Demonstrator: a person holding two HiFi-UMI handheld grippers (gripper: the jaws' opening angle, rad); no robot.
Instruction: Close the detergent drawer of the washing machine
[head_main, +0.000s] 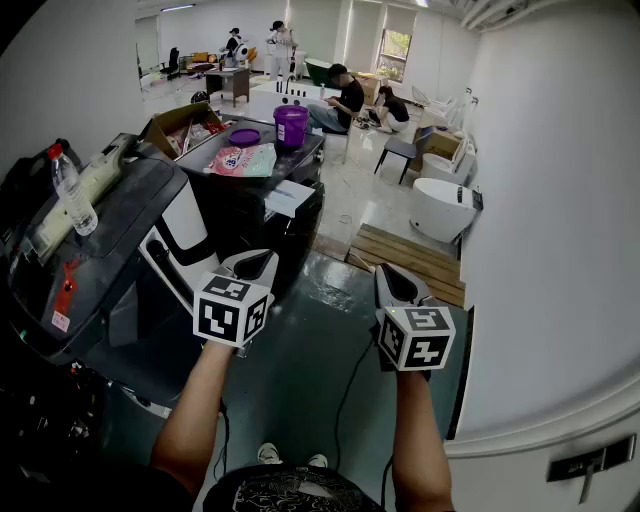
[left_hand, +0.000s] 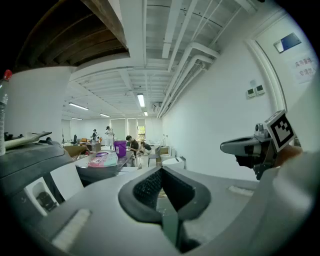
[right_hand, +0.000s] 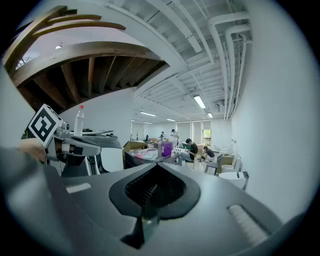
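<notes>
Detergent drawer (head_main: 186, 230): pulled out of washing machine (head_main: 105, 245) front, at left, not pushed in yet. Left gripper (head_main: 257, 264): near drawer, likely ready to push; jaws pressed together, nothing between. Right gripper (head_main: 394, 281): off to right, out of way; jaws together too, empty. Bottle (head_main: 72, 195) on machine top: fill unclear. Cardboard box (head_main: 180, 126): small stuff inside. Purple bucket (head_main: 291, 126): inside hidden.
</notes>
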